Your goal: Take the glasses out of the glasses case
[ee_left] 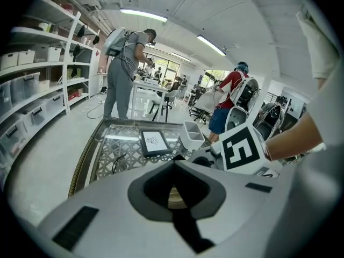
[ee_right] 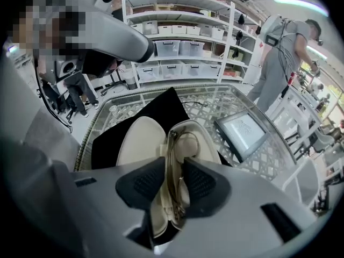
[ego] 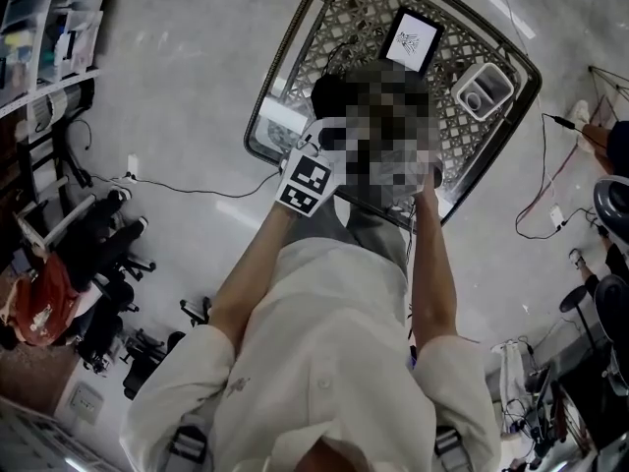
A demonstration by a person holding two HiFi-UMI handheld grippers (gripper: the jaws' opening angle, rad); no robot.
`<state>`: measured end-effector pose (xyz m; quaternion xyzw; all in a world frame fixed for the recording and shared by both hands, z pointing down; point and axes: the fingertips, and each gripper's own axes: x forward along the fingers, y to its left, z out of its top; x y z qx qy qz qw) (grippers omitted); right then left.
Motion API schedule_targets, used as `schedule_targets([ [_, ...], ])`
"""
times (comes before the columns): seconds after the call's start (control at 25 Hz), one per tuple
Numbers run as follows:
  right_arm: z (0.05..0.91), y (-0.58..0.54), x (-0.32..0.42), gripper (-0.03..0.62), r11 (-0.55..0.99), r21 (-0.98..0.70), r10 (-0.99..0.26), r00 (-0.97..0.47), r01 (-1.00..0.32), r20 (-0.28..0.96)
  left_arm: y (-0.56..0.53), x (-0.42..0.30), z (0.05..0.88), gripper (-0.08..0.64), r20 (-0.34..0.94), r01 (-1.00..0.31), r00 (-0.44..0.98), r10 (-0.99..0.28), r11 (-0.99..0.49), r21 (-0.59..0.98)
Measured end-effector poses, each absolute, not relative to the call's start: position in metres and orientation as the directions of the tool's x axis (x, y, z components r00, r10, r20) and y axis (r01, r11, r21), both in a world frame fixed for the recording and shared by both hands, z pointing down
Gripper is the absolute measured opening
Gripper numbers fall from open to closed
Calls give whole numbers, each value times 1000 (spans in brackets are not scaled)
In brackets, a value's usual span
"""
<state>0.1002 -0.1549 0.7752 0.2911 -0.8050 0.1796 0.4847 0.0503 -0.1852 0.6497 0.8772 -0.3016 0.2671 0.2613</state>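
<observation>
Head view: person in a pale shirt (ego: pixel 324 362) leans over the surface (ego: pixel 359 13), a glass top over lattice with a woven rim. Both arms reach in. A mosaic patch covers the working area, so only the marker cube (ego: pixel 307 183) of the left tool shows clearly. Far side of the surface: tablet (ego: pixel 411 39) and, well apart from it, a white tray (ego: pixel 484 88). Pale glossy floor (ego: pixel 177 87), a cable (ego: pixel 187 187) trailing across it, dark chairs (ego: pixel 98 244) at left, shelving (ego: pixel 39 37) in the top-left corner.

Left gripper view: left tongs (ee_left: pixel 174 165) clenched, tips meeting. A tan sliver shows in the slit behind them, can't identify it. The other tool's cube sits just right of them. Tablet and tray lie beyond on the lattice. Room: open shelves with bins along the left wall, ceiling strip lights (ee_left: pixel 142 15), 2 people standing with their backs to the camera, desks and chairs further back.

Right gripper view: right tongs (ee_right: pixel 173 165) released, pads apart and straddling the glasses (ee_right: pixel 170 144). Thin metal frame, lying inside the open cream glasses case (ee_right: pixel 141 141). The case sits on a black cloth (ee_right: pixel 107 138) on the surface, tablet to its right. Shelves with white bins (ee_right: pixel 177 47) behind.
</observation>
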Motion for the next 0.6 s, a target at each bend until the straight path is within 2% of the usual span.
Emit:
schedule_targets([
  [0.52,789,-164,105,118,772,29,-311,-337,-635,889,-179,42,654,11,637,-678,668,-384,-667,310],
  [0.56,790,-163,106,100,771,33,-313,-332,-636,890,-179,42,654,11,637,-678,668,-384,-667,309],
  [0.6,791,-162,106,36,771,34,-310,-329,-636,892,-179,41,653,11,638,-678,668,-383,-667,309],
])
